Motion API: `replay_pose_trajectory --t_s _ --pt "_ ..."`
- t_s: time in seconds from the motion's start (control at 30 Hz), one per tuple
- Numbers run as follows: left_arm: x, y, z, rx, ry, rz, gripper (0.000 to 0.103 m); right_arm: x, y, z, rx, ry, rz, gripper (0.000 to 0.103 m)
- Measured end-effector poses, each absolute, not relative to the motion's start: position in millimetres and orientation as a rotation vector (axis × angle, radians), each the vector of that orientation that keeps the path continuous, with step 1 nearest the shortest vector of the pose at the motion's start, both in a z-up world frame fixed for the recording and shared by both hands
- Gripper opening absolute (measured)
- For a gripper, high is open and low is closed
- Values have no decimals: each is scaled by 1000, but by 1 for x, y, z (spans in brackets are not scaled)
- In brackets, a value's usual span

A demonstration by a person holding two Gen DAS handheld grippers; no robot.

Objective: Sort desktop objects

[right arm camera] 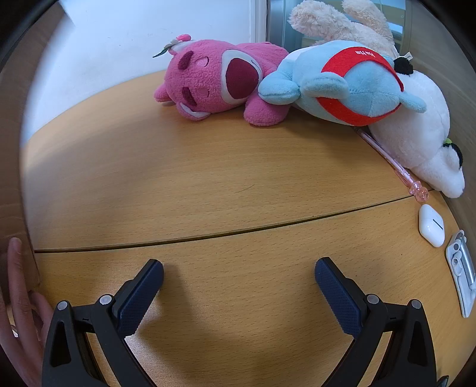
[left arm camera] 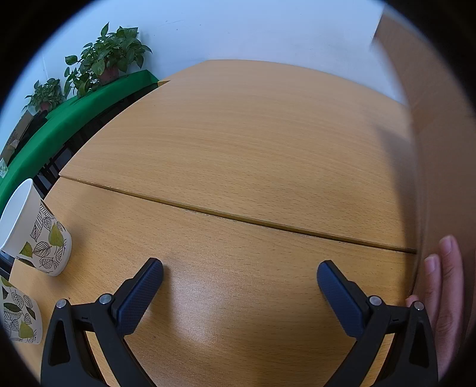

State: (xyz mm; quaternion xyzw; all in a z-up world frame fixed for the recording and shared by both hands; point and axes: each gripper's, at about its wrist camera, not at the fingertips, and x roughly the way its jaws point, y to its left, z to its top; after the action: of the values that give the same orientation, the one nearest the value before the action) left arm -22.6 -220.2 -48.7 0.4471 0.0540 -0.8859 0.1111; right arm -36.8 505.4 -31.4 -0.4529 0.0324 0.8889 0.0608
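Both tongs sit wide & empty. The left gripper (left arm camera: 239, 275) hovers low over bare wooden desk (left arm camera: 238, 148), nothing betw. its pads; the right gripper (right arm camera: 239, 274) likewise, facing the clutter. Probably a start pose: jaws spread ready for whichever item comes first.

Things to sort lie at the far right of the desk: pink plush (right arm camera: 214, 83), blue plush (right arm camera: 348, 83) leaning on it, white plush (right arm camera: 422, 140), a cream plush (right arm camera: 336, 20) behind. A pink pen (right arm camera: 389, 157) is tucked along the white plush; white earbud case (right arm camera: 431, 226) & a silver gadget (right arm camera: 461, 274) sit near the edge.

Containers: two leaf-print paper cups (left arm camera: 38, 235), (left arm camera: 19, 315) on the left; the upper one looks empty, the lower one's inside isn't visible. A hand (left arm camera: 443, 297) rests against a brown panel (left arm camera: 440, 148), maybe a box; contents unseen.
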Motion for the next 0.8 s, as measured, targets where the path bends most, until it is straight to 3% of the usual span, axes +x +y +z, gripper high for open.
replay_pose_trajectory --t_s 0.8 --pt "-23 -220 -49 1314 159 -2602 103 -34 505 -32 -1370 98 2690 103"
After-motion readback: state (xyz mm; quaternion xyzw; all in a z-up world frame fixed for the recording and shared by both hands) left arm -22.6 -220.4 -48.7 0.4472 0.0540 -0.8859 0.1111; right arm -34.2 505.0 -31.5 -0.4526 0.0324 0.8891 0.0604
